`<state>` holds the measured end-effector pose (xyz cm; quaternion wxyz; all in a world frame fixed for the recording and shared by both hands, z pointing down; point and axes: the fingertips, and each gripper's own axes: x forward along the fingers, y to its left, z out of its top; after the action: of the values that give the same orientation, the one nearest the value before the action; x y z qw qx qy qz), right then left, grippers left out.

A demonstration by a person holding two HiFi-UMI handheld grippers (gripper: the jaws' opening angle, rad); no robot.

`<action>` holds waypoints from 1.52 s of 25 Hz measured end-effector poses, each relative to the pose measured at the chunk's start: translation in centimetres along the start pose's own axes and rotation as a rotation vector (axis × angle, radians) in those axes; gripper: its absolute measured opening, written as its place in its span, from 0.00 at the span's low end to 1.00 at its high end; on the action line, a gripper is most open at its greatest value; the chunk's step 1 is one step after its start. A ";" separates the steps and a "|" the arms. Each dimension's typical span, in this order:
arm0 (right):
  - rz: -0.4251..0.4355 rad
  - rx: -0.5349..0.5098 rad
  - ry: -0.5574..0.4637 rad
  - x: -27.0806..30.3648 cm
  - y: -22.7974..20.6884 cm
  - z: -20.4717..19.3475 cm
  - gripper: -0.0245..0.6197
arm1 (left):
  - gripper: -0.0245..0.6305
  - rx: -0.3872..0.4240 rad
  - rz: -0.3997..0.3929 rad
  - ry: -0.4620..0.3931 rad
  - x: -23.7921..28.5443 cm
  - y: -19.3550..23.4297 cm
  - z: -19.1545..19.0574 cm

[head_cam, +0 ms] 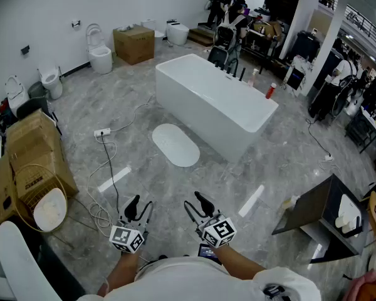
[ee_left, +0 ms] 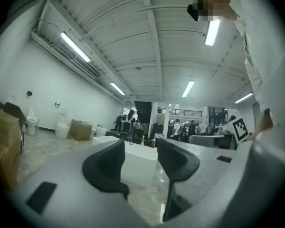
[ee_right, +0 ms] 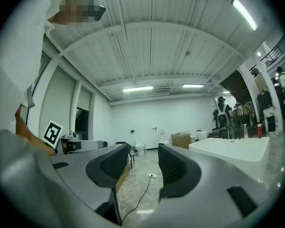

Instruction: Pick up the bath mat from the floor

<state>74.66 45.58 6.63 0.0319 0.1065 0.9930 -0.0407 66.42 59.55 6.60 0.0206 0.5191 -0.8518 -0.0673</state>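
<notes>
A white oval bath mat (head_cam: 175, 144) lies flat on the grey marble floor beside the white bathtub (head_cam: 214, 103). Both grippers are held level near the person's body, well short of the mat. The left gripper (head_cam: 138, 207) stands open with nothing between its black fingers. Open and empty too is the right gripper (head_cam: 197, 204). In the left gripper view the left gripper (ee_left: 141, 163) frames the bathtub (ee_left: 137, 164) far ahead. The right gripper (ee_right: 143, 166) in its own view looks toward the far wall and the floor cable (ee_right: 141, 192). Neither gripper view shows the mat.
A white cable and power strip (head_cam: 102, 132) trail across the floor left of the mat. Cardboard boxes (head_cam: 31, 149) and a wire basket (head_cam: 42, 196) stand at the left. Toilets (head_cam: 100, 55) line the back wall. A dark table (head_cam: 313, 215) is at the right. People stand at the back.
</notes>
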 end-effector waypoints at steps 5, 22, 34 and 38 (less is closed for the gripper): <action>-0.002 -0.074 -0.031 -2.1 -0.8 3.2 0.35 | 0.36 0.037 -0.003 -0.017 -0.5 -1.5 1.3; -0.016 0.077 -0.007 -7.0 -0.2 0.7 0.37 | 0.35 0.072 -0.056 0.031 -1.9 -6.1 0.5; -0.042 0.068 -0.062 -9.5 -2.4 2.1 0.37 | 0.35 0.113 -0.059 0.042 -1.1 -8.8 0.8; -0.030 0.075 -0.060 -9.6 -3.1 1.4 0.37 | 0.35 0.100 -0.024 0.052 -1.4 -8.6 0.0</action>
<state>83.45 40.38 6.13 0.0571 0.0916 0.9908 -0.0814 74.61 56.89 5.49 0.0161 0.5313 -0.8469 -0.0114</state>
